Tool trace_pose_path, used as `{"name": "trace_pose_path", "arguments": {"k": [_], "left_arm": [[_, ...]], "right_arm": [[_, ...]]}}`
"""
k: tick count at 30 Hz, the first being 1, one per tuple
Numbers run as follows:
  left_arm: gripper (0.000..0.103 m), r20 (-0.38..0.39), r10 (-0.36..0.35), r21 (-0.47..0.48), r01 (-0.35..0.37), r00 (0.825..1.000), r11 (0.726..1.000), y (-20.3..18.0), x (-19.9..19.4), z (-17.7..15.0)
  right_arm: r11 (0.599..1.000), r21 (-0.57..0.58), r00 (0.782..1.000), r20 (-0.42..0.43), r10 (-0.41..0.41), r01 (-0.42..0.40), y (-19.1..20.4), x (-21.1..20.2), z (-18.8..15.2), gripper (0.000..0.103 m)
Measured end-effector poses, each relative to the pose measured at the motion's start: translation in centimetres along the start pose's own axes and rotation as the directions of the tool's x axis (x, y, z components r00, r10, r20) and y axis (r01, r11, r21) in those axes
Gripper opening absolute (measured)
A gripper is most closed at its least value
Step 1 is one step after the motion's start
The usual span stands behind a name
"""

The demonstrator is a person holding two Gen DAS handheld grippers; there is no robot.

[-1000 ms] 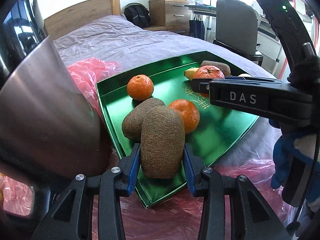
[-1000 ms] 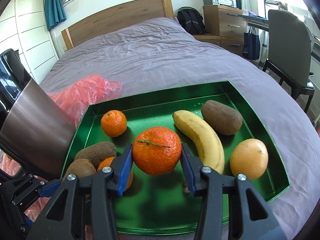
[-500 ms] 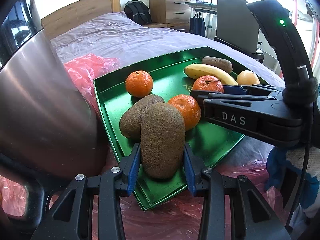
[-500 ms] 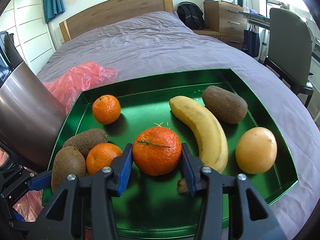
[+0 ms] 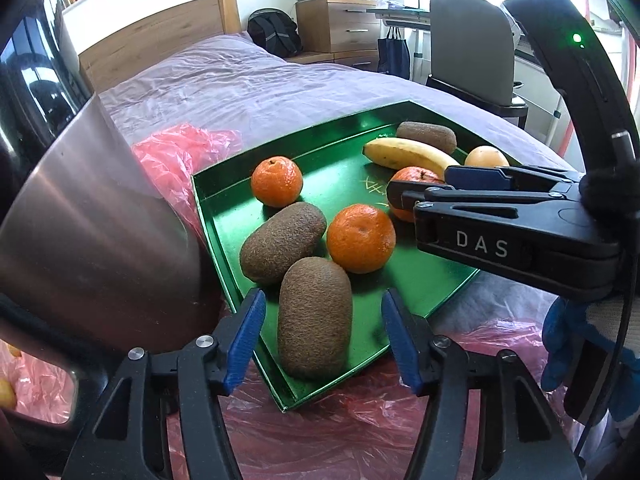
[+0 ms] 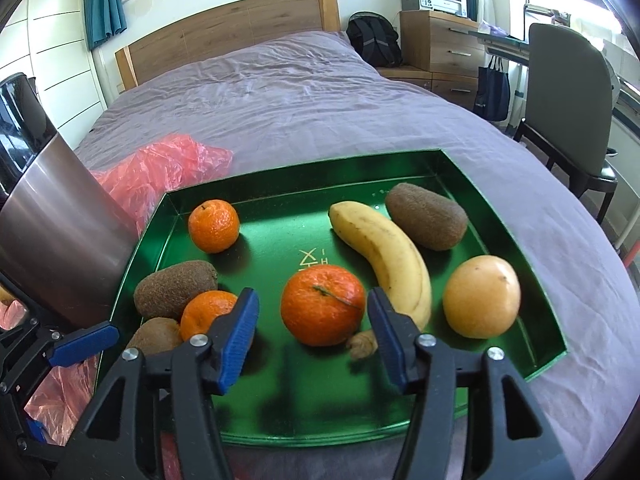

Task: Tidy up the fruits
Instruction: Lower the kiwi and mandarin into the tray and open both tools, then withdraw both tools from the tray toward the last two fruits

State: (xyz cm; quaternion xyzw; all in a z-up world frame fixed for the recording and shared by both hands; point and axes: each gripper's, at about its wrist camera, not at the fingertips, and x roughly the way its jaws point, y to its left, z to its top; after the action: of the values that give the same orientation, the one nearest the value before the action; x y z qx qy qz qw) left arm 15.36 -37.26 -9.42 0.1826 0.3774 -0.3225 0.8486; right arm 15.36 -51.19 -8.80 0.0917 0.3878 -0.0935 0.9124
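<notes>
1. Risk of rolling: kiwi (image 5: 315, 318) lying lengthwise near the front corner of the green tray (image 5: 344, 176), close to the low rim; a nudge from a pad on the way out could, likely enough, tip it over the edge onto the red plastic bag (image 5: 360, 420).
2. Risk of knock-on: that kiwi touching or almost touching a second kiwi (image 5: 282, 248) and a small mandarin (image 5: 361, 238); any sideways drag probably shoves both.
3. Risk on the other side: large mandarin (image 6: 323, 306) resting on the tray floor with the banana (image 6: 384, 256) just beside the right-hand pad; clipping the banana's stem end while backing away could shift it toward the pale round fruit (image 6: 482, 296).
4. Soft bed (image 6: 320, 112) under the tray: pressing on the rim may tilt the tray and set round fruit rolling.
5. Left gripper (image 5: 323, 338): jaws just opened, standing apart from the kiwi on both sides, holding nothing; kiwi between the pads, on the tray.
6. Right gripper (image 6: 312, 330): jaws just opened, fairly wide, holding nothing; large mandarin between the pads with a gap each side, set down near the tray's middle.
7. Elsewhere on the tray: another mandarin (image 6: 214, 226) at the far left, a third kiwi (image 6: 426, 216) at the far right.
</notes>
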Motion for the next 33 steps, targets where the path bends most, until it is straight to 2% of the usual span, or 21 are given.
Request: {"name": "trace_pose_path", "arguments": {"k": [8,9,10,12,14,17,24,33], "left_arm": [[0.057,0.026,-0.013,0.005,0.013,1.000,1.000,-0.4,-2.6,0.2],[0.057,0.028,-0.017,0.005,0.017,0.999,1.000,-0.5,-3.0,0.1],[0.057,0.032,-0.022,0.006,0.022,0.999,1.000,-0.6,-3.5,0.0],[0.058,0.038,-0.034,0.008,0.033,0.999,0.999,-0.9,-4.5,-0.2],[0.060,0.044,-0.044,0.012,0.044,0.998,0.999,-1.1,-5.6,-0.5],[0.063,0.050,-0.056,0.017,0.056,0.997,0.998,-1.2,-7.5,-1.1],[0.064,0.052,-0.041,0.016,0.040,0.998,0.999,-0.2,-11.2,-3.3],[0.064,0.039,0.028,-0.052,-0.026,0.999,0.998,4.3,-14.9,-7.0]], "right_arm": [[1.000,0.017,0.999,0.029,-0.023,0.023,-0.6,-3.0,0.0,0.067],[0.999,0.019,0.999,0.034,-0.028,0.027,-0.7,-3.6,0.0,0.069],[0.999,0.021,0.999,0.038,-0.033,0.032,-0.7,-4.1,0.0,0.078],[0.999,0.024,0.998,0.047,-0.044,0.043,-0.7,-5.2,-0.2,0.086],[0.999,0.019,0.997,0.051,-0.051,0.050,-0.6,-6.3,-0.5,0.089],[0.998,0.001,0.997,0.049,-0.061,0.061,0.1,-8.0,-1.3,0.099],[0.999,-0.029,0.999,0.035,-0.036,0.037,2.2,-11.8,-3.4,0.100],[0.997,-0.070,0.999,-0.004,0.034,-0.034,6.7,-15.2,-6.5,0.100]]}}
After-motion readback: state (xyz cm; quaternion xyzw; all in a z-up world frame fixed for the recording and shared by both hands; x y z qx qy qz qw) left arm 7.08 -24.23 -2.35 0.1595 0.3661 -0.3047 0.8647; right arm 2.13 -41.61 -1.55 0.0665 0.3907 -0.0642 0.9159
